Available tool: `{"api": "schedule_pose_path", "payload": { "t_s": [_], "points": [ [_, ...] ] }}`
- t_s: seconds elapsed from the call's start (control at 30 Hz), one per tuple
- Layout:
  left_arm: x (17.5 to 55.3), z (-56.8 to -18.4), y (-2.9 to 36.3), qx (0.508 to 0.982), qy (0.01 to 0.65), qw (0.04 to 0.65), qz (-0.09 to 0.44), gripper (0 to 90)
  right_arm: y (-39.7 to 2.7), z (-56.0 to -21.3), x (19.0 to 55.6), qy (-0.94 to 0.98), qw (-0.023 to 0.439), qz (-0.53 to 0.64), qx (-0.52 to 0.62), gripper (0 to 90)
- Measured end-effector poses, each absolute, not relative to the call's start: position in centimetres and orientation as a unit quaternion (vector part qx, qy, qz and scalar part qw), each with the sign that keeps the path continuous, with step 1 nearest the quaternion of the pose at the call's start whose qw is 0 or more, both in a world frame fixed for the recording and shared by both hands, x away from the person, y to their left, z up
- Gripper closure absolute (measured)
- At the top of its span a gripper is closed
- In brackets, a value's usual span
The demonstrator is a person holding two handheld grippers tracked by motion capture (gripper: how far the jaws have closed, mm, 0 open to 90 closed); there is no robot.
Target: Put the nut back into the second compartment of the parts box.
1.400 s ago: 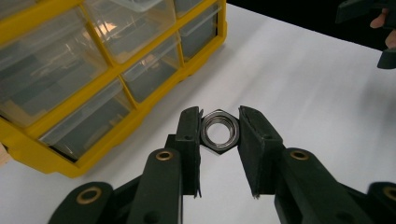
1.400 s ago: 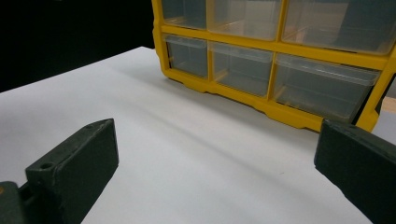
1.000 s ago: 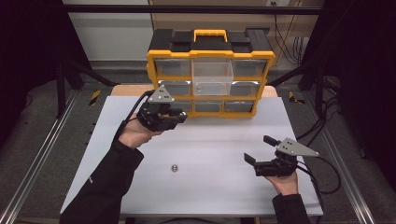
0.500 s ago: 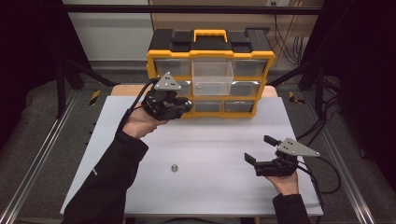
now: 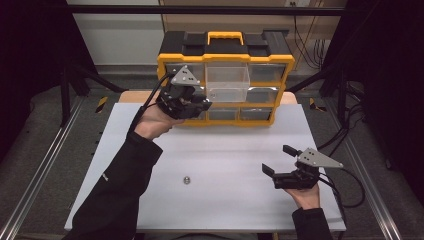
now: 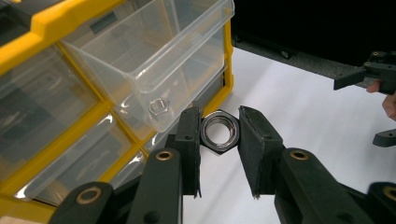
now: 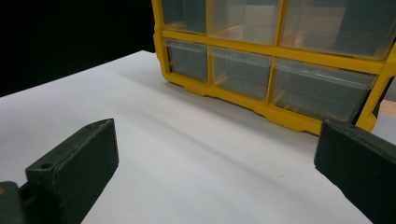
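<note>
Left gripper (image 6: 219, 135) pinching a large hex nut (image 6: 219, 133) between its two black pads, one pad on each side, nut face toward the camera, bore open through the middle; nut held off the table, just below and in front of the pulled-out clear drawer (image 6: 154, 56); that drawer sticks out from the top row of the yellow organizer (image 5: 225, 80) and has a smaller nut (image 6: 158, 107) lying inside near its front corner.

High view: left gripper (image 5: 192, 102) raised at the organizer's left front, close against the lower drawers, forearm in a dark sleeve (image 5: 120, 190) reaching in from the bottom left; drawer (image 5: 227, 82) open at the centre of the top row.

Right gripper (image 5: 280, 160) low over the white table (image 5: 225, 150) at the right, well apart from the organizer; jaws spread wide with nothing between them; right gripper view shows bare table between its pads and the organizer's bottom row (image 7: 261, 70) beyond.

Another small nut (image 5: 186, 179) lying loose on the table, between the two arms, nearer the person's edge; touched by neither gripper.
</note>
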State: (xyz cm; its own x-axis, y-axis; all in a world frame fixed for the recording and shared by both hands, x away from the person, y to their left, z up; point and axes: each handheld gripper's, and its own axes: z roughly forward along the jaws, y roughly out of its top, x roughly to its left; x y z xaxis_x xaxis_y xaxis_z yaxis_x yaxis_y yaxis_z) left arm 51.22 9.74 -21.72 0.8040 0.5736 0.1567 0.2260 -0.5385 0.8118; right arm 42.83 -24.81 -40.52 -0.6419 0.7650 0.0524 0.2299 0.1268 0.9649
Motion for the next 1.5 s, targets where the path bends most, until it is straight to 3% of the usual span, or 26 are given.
{"api": "schedule_pose_path", "payload": {
  "t_s": [0.63, 1.5],
  "points": [
    [52.7, -18.8, 8.4, 0.845, 0.233, 0.425, 0.228, 69.1, -24.9, -40.4, 42.7, 0.709, 0.238, 0.564, 0.35, 0.3],
    [56.6, -18.2, 5.3, 0.841, 0.248, 0.414, 0.246, 69.1, -24.8, -40.4, 42.8, 0.709, 0.233, 0.567, 0.349, 0.3]
  ]
}}
